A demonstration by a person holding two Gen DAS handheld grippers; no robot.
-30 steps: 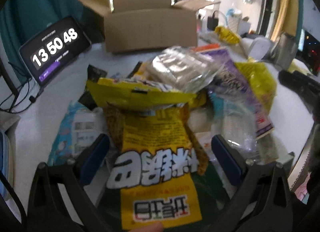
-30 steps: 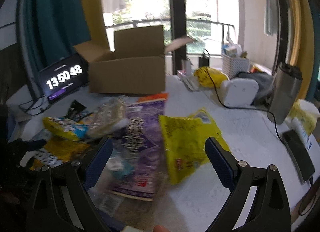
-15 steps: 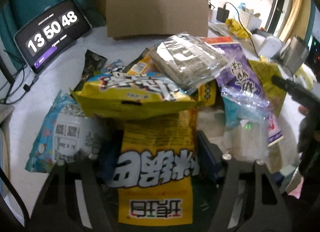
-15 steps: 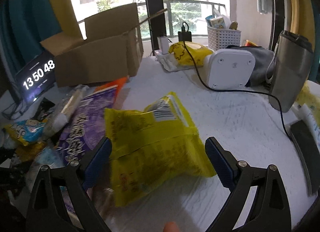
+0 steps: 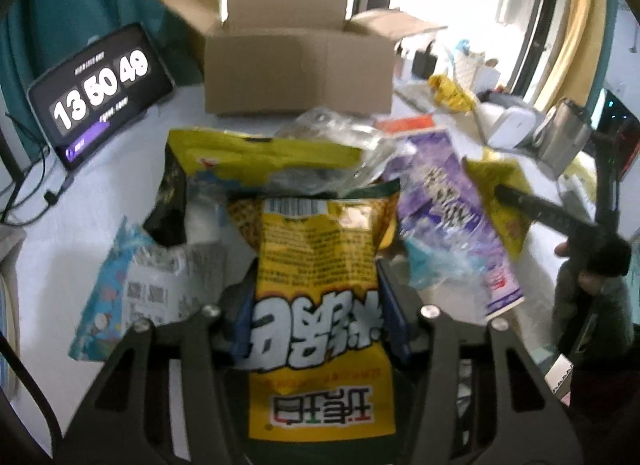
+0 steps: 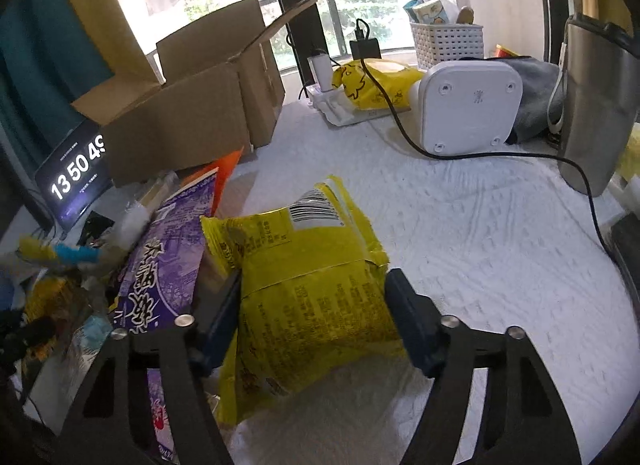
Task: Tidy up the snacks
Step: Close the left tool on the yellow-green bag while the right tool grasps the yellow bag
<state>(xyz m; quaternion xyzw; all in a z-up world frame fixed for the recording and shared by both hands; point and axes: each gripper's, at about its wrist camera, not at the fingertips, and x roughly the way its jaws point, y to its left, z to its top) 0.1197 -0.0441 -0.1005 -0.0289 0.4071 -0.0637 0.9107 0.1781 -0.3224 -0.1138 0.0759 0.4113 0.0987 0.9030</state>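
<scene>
Both tongs have just closed — left tongs (image 5: pixel 318 319) pinching the orange bag (image 5: pixel 320 285) lengthwise, right tongs (image 6: pixel 316 317) the yellow bag (image 6: pixel 308 301).

Item count: one open cardboard box (image 5: pixel 298 69); one clock display (image 5: pixel 100 91); one white basket (image 6: pixel 447 40); two grippers; at least seven snack packets in the pile, exact count indeterminate due to overlap.

A home: balcony window (image 6: pixel 360 5), teal curtain (image 5: pixel 80 5), cluttered table (image 6: pixel 480 245), plastic basket (image 6: pixel 446 41).

Snack pile (image 5: pixel 304 185) seemingly blocks cardboard box (image 5: pixel 296 77).
</scene>
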